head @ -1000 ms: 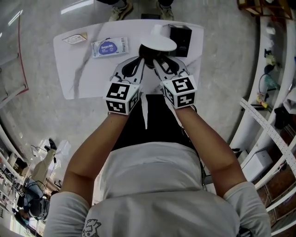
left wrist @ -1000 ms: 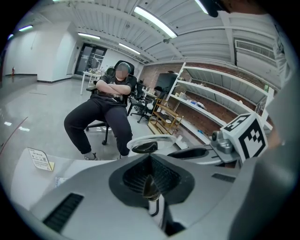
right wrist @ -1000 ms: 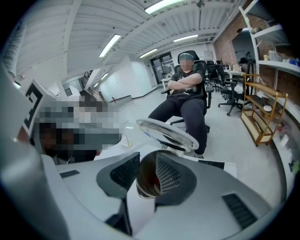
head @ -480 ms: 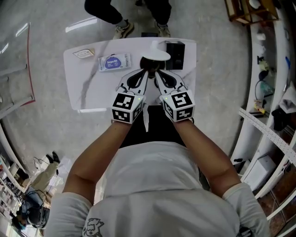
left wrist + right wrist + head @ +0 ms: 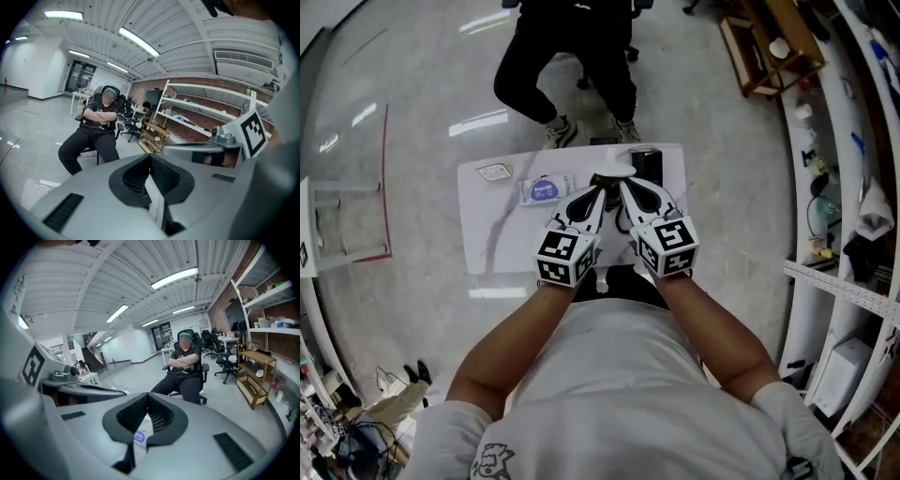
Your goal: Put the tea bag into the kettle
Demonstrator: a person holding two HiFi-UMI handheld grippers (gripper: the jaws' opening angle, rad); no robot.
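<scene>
Tea bag (image 5: 154, 201) is being pinched by left gripper (image 5: 150, 161) and right gripper (image 5: 147, 400) together above the table (image 5: 487, 234), presumably so its wrapper can be torn open.

We record the left hand-held gripper (image 5: 150, 158) and right hand-held gripper (image 5: 147, 397) as smooth, matt grey plastic, with black ribbed pads (image 5: 134, 176). The tea bag sachet (image 5: 156, 206) is white paper. The worktop (image 5: 502, 239) is glossy and marble-veined, and the floor (image 5: 412, 169) is polished and reflective.

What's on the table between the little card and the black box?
In the head view, a blue-labelled packet and a white round thing lie there.
</scene>
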